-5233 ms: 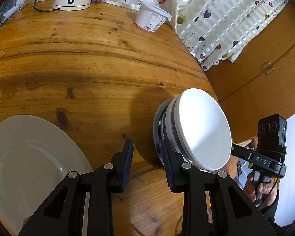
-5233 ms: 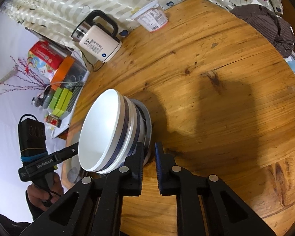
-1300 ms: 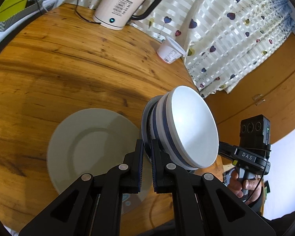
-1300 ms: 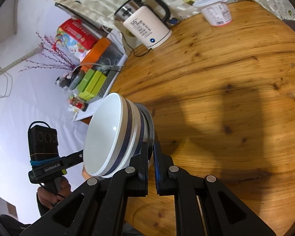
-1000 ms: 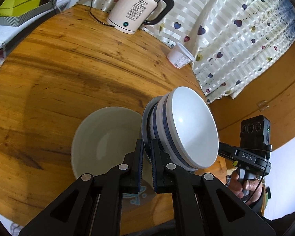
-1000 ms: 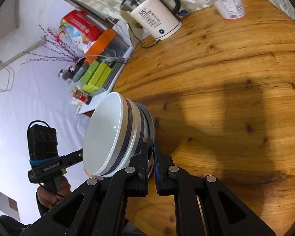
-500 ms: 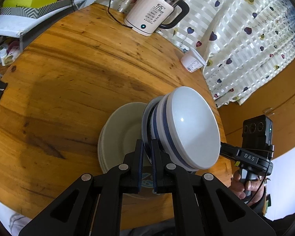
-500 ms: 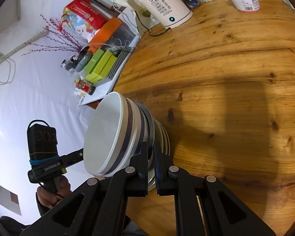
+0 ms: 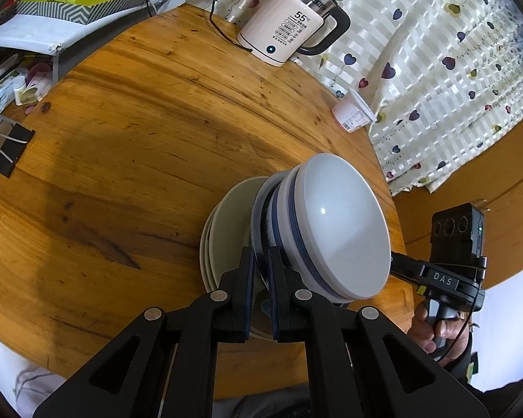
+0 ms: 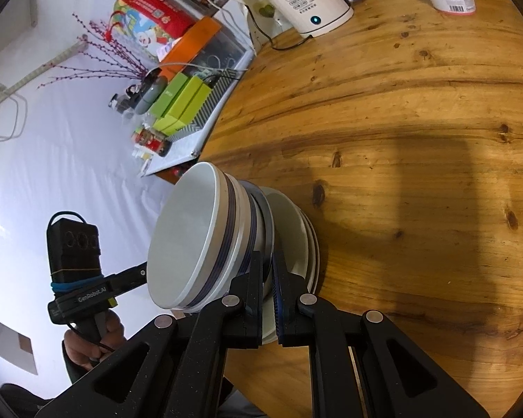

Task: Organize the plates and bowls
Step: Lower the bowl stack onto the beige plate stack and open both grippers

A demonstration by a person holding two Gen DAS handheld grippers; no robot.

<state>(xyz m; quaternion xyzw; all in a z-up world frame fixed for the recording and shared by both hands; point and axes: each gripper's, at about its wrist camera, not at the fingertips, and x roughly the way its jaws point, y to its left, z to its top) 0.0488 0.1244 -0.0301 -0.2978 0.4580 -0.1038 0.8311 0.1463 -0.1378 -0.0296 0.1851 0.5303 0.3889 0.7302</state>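
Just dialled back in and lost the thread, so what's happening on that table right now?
A person is carrying a stack of bowls on a dark-rimmed plate, with a handheld tool at each side. The left tool and the right tool are both shut on that plate's rim. The load is over the pile of white plates on the round wooden table; whether it touches them is unclear. The kettle and a tub stand at the far edge.

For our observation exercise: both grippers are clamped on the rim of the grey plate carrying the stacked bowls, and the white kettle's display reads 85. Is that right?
One detail is wrong. The kettle display reads 55, not 85, as the left wrist view shows. The rest holds: the left gripper and right gripper are clamped on the plate under the bowls.
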